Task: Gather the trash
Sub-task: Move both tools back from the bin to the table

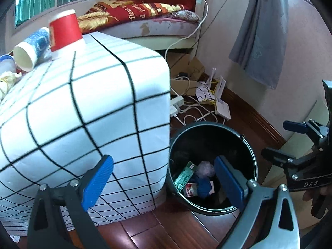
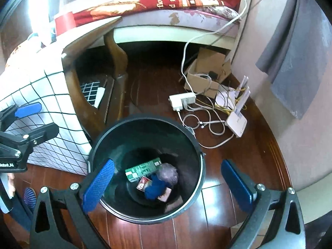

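A black bin (image 1: pixel 248 143) (image 2: pixel 193 143) stands on the wooden floor beside a table with a white checked cloth (image 1: pixel 87 108) (image 2: pixel 41 87). Inside lie a green box (image 2: pixel 143 169) (image 1: pixel 184 175), a red packet (image 2: pixel 144 183), a blue lump (image 2: pixel 154 187) and a crumpled clear wrapper (image 2: pixel 169 173). My right gripper (image 2: pixel 168 184) is open and empty above the bin. My left gripper (image 1: pixel 164 182) is open and empty at the table's corner. On the table stand a red paper cup (image 1: pixel 65 31), a tipped blue cup (image 1: pixel 31 48) and crumpled trash (image 1: pixel 8 81).
A bed with a red patterned blanket (image 1: pixel 137 10) is behind the table. A cardboard box (image 2: pixel 205 72), power strip (image 2: pixel 182 100), cables and a white router (image 2: pixel 236 122) lie on the floor by the wall. A grey cloth (image 1: pixel 261 33) hangs at right.
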A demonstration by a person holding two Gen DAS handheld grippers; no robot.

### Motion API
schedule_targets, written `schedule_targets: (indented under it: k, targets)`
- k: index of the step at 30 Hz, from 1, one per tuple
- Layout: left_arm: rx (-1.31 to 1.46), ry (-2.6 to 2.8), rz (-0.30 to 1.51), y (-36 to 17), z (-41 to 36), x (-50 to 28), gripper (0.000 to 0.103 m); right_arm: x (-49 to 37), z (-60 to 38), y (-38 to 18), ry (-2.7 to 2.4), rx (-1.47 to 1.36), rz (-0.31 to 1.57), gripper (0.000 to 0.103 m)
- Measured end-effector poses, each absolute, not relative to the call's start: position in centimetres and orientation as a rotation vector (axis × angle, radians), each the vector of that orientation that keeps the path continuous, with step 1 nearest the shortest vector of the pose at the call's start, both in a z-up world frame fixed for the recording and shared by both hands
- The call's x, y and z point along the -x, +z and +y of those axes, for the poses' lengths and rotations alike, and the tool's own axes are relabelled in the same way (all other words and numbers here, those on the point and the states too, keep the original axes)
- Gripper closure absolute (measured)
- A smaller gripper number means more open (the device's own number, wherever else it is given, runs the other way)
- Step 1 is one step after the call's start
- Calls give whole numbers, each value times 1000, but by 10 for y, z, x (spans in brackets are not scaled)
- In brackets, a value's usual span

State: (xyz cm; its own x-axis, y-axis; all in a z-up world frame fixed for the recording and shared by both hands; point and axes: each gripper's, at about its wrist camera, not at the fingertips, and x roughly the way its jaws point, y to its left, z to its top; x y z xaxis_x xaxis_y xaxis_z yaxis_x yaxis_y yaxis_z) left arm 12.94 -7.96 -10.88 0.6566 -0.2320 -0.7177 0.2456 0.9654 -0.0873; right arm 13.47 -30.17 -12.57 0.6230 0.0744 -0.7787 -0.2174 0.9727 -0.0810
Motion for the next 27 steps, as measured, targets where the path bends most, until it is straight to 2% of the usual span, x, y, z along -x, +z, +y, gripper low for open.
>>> schedule_targets:
  k: [14,27]
  targets:
    - [7,-163,711,-69,-47,-113,4,-131,-251,-75,266,186,775,0]
    - [48,-8,598,-27,30,-96,3,-141,-189,-32,386,147,661,0]
